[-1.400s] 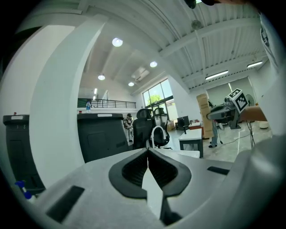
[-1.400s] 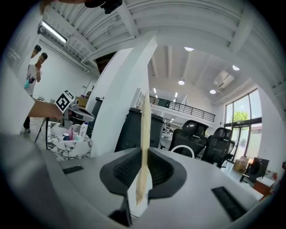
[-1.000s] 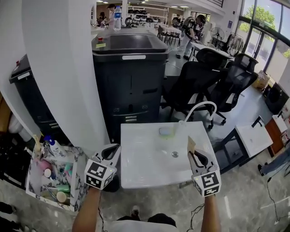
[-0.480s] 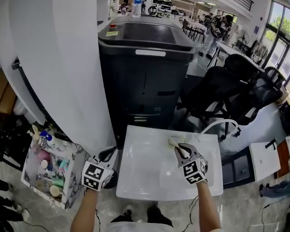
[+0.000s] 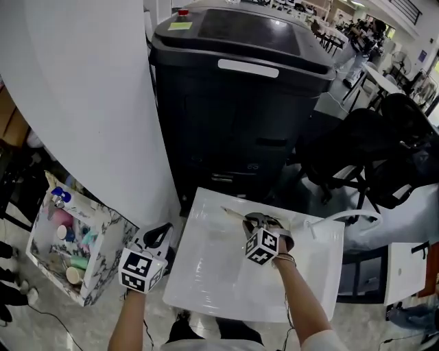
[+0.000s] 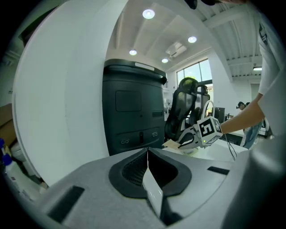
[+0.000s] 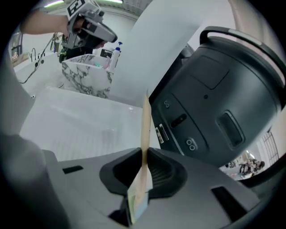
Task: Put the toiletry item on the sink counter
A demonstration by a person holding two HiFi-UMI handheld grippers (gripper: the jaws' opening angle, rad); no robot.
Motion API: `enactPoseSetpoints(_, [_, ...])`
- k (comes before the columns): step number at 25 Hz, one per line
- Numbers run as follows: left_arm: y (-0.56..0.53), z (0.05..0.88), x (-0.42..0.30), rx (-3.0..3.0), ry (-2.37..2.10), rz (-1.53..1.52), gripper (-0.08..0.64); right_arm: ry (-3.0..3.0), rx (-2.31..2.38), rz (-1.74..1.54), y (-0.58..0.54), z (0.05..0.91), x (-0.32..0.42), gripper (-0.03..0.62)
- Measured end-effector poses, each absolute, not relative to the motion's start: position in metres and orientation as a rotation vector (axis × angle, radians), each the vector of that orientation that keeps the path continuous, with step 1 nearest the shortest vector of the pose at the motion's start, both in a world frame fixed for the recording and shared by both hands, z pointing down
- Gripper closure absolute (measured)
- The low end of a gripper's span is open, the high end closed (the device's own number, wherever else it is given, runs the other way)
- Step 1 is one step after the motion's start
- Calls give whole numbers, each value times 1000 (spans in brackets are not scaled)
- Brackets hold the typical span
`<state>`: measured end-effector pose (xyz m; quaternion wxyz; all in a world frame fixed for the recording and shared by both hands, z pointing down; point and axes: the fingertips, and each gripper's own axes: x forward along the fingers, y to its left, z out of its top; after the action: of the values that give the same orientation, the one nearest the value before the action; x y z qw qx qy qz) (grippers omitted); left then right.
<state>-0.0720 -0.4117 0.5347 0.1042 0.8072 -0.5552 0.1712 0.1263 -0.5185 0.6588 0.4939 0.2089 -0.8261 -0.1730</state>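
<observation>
**Over the white sink counter (image 5: pixel 206 281): flat tan sachet (image 7: pixel 145 125) pinched in the right gripper (image 7: pixel 144 153)**

Nearest, just beside the counter's left edge: left gripper (image 6: pixel 147 152), jaws pressed flat together, empty. Black-and-white square marker on top of its cube, a coded pattern rather than lettering.

Farther in, above the counter's far half: right gripper, jaws drawn almost together and clamped on the sachet. Thin packet held edge-on by its lower end, most of it sticking out past the fingertips toward the counter's far-left part. Touching the surface or just clear of it: impossible to tell. Any print on the sachet too blurred to read. Another square marker on this cube.

Left of the counter, down on the floor: marble-patterned basket (image 5: pixel 108 236) of bottles and tubes, among them a white bottle (image 5: pixel 60 197) with a blue cap, labels too small to read. At the counter's far right: curved white faucet (image 5: pixel 343 216).

Beyond the far edge: tall black machine (image 5: pixel 240 123), with a white label strip (image 5: pixel 254 68) across its front lip, plus a yellow note (image 5: pixel 180 26) and red button (image 5: pixel 182 11) on the lid. Wording on strip and note unreadable. Right of that, black office chairs (image 5: pixel 384 144). Far left, broad white pillar (image 5: pixel 75 103).
</observation>
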Motion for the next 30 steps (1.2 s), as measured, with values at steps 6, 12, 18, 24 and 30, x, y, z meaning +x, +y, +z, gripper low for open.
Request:
enactPoseSetpoints(6, [-414, 557, -84, 2302, -1669, 516, 548, -1909, 406, -501, -540, 700, 106, 549])
enactPoseSetpoints(12, [-406, 571, -95, 2256, -1677, 538, 548, -1858, 368, -548, -550, 726, 92, 549])
enactPoseSetpoints(18, [-402, 578, -100, 2252, -1664, 554, 548, -1875, 358, -496, -551, 742, 85, 529])
enactPoseSetpoints(24, [-399, 579, -103, 2264, -1644, 564, 548, -1906, 361, -412, -547, 746, 86, 485])
enactPoseSetpoints(30, [-394, 572, -104, 2297, -1623, 559, 548, -1973, 354, -261, -536, 733, 90, 402])
